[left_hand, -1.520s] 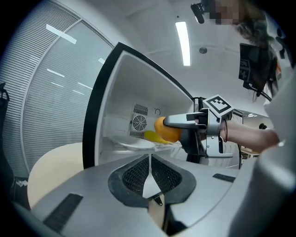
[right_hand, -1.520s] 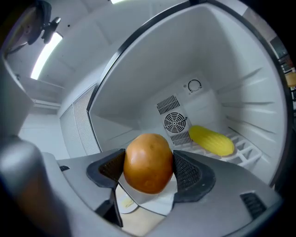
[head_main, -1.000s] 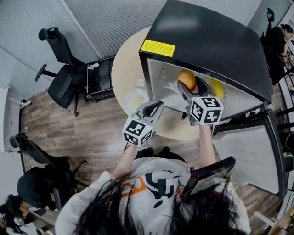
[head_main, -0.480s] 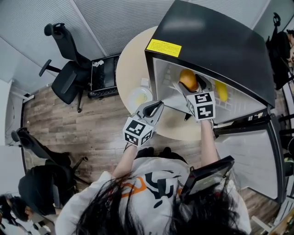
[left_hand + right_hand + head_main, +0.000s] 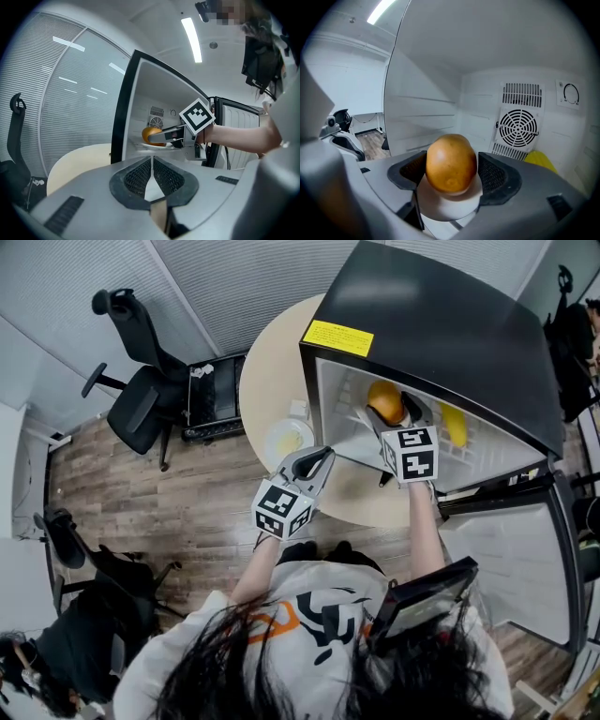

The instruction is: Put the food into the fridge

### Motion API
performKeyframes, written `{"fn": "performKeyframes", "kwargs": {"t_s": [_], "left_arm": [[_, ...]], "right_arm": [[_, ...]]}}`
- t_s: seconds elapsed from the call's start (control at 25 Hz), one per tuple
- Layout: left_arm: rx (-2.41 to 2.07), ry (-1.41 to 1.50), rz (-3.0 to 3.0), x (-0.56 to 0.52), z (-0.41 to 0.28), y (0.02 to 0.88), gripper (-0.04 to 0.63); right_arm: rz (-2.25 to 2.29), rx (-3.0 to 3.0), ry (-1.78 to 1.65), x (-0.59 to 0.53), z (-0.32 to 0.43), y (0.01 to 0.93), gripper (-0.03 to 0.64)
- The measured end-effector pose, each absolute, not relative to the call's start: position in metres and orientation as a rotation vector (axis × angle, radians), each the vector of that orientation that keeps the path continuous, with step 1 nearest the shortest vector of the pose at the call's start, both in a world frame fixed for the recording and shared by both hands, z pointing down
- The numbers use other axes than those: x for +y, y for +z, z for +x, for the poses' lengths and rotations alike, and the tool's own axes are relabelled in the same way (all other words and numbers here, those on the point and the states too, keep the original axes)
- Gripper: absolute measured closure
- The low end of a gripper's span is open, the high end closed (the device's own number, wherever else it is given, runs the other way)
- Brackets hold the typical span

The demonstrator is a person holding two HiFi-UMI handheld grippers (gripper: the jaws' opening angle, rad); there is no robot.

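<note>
An orange-brown round fruit [image 5: 451,163] sits between the pads of my right gripper [image 5: 452,174], which is shut on it, with a small white dish [image 5: 449,206] right under it. The gripper reaches into the open black fridge [image 5: 431,324], and the fruit [image 5: 384,401] is just inside the white compartment. A yellow food item [image 5: 453,425] lies deeper in, to the right. My left gripper [image 5: 322,457] hangs over the table's front edge outside the fridge, shut with nothing in it. From the left gripper view, the fruit [image 5: 151,135] shows inside the fridge.
The fridge stands on a round beige table [image 5: 267,381], its door [image 5: 516,559] swung open to the right. A white plate [image 5: 286,439] lies on the table left of the fridge. An office chair [image 5: 141,399] and a crate [image 5: 211,395] stand at the left.
The right gripper has carried the fruit slightly deeper into the fridge. The left gripper has stayed put.
</note>
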State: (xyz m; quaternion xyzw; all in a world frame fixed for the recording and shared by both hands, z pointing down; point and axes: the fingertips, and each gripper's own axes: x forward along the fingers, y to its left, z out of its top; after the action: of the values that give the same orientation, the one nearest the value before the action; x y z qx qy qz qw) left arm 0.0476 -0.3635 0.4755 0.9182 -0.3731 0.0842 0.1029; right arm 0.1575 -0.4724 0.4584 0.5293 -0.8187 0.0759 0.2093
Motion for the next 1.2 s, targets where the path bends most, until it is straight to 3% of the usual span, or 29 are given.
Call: {"fn": "performKeyframes", "kwargs": {"t_s": [0.68, 1.2], "left_arm": [[-1.050, 0.258, 2.713, -0.358, 0.044, 0.481, 0.571], [-1.022, 0.203, 2.749, -0.354, 0.027, 0.463, 0.571]], "right_arm": [[1.637, -2.348, 0.236, -0.451, 0.164, 0.426, 0.284], [1.838, -2.528, 0.462, -0.391, 0.158, 0.399, 0.284]]}}
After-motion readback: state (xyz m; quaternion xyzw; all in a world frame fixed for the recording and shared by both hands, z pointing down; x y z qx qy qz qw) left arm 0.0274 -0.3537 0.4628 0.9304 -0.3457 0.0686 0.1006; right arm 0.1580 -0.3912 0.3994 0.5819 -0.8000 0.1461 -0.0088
